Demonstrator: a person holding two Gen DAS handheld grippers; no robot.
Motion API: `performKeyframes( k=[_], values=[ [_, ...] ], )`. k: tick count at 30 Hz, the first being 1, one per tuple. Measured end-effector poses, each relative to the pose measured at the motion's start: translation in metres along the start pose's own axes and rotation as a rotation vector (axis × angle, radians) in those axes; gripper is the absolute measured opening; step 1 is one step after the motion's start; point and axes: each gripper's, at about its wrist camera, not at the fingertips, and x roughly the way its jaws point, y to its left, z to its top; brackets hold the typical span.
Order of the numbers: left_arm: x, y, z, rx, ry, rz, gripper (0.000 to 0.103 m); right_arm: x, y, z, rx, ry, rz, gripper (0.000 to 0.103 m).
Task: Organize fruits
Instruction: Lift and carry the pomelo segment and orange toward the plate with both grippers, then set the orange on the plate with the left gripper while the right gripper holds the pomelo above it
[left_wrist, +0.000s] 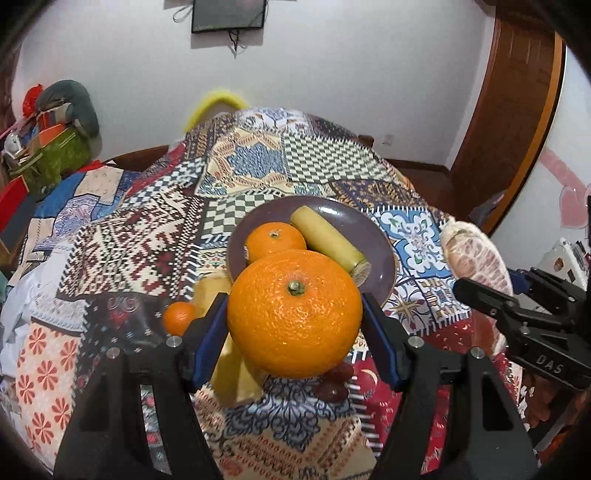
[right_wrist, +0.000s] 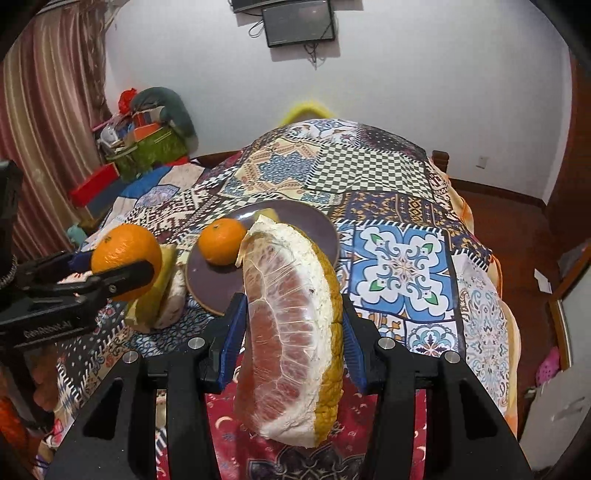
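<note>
My left gripper (left_wrist: 294, 314) is shut on a large orange (left_wrist: 294, 312), held above the patterned cloth just in front of the purple plate (left_wrist: 376, 254). On the plate lie a smaller orange (left_wrist: 275, 240) and a pale yellow cylinder of fruit (left_wrist: 325, 240). My right gripper (right_wrist: 291, 325) is shut on a big pomelo wedge (right_wrist: 291, 325) with pink flesh and yellow rind, also lifted, to the right of the plate (right_wrist: 317, 225). The right gripper (left_wrist: 480, 291) with its wedge (left_wrist: 476, 258) shows at the right of the left wrist view. The left gripper (right_wrist: 122, 264) and its orange (right_wrist: 125, 258) show at the left of the right wrist view.
On the cloth left of the plate lie a tiny orange (left_wrist: 178, 317), yellow pomelo pieces (left_wrist: 236, 373) and dark grapes (left_wrist: 332, 387). The patchwork cloth (left_wrist: 258, 162) covers the table. Boxes and bags (left_wrist: 48, 147) are piled at the back left; a wooden door (left_wrist: 517, 110) stands right.
</note>
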Motion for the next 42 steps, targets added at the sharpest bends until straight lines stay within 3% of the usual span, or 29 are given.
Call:
performKeyframes(
  k=[8,20,26,30,42],
  values=[
    [0.04,-0.003,0.005,0.0,0.075,-0.007,0.069,0.013,-0.006,0.001,0.008,0.017,-0.013,0.045],
    [0.073,-0.001,0.014,-0.017,0.119,-0.012,0.069,0.032,-0.014,0.007,0.014,0.035,-0.005,0.045],
    [0.081,-0.005,0.016,0.01,0.135,-0.014,0.069,0.038,-0.018,0.005,0.03,0.039,-0.001,0.045],
    [0.088,0.0,0.019,-0.036,0.155,-0.047,0.069,0.043,-0.018,0.006,0.024,0.049,0.001,0.045],
    [0.096,0.011,0.029,-0.076,0.182,-0.041,0.069,0.054,-0.016,0.021,-0.009,0.058,0.01,0.045]
  ],
)
